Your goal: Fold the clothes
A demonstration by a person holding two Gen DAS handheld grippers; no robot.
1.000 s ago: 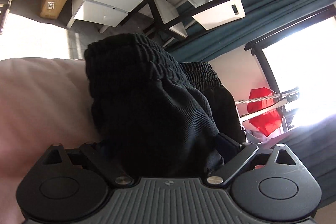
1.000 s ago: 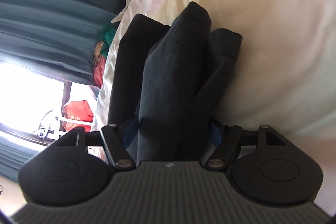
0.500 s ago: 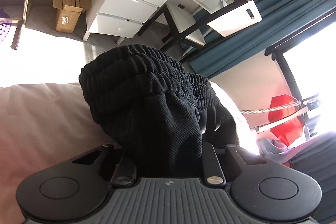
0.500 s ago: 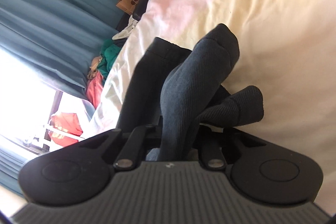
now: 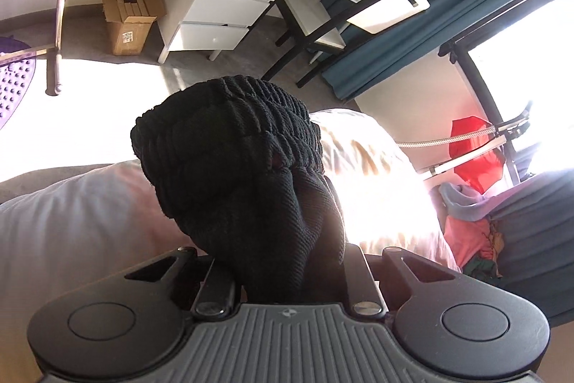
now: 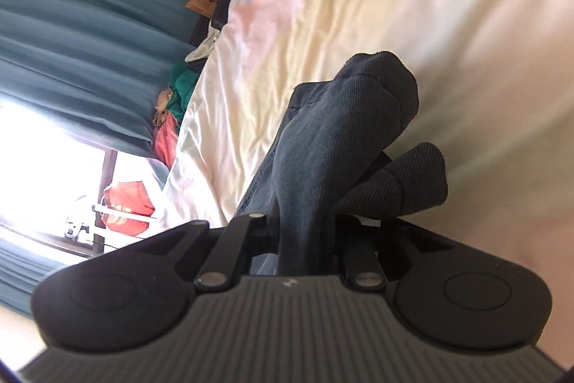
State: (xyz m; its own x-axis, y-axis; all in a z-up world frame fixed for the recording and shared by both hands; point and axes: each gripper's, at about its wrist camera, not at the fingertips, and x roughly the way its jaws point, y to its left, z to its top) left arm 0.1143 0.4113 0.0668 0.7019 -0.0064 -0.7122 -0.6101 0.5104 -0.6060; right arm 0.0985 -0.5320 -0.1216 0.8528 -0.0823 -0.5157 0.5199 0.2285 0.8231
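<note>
Left gripper (image 5: 287, 275) clamped on black ribbed-waistband knit garment (image 5: 233, 167), bunched just ahead. Right gripper (image 6: 305, 250) clamped on same garment's dark leg fabric (image 6: 333, 131). Pale rumpled bedsheet (image 6: 358, 6) seen beyond. White drawer desk (image 5: 229, 2) farther off.

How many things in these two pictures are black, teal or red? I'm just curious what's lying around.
Black: 1, the black garment clamped in the left gripper and right gripper.
Teal: 1, the curtains.
Red: 1, a red cloth by the window.
Total: 3
</note>
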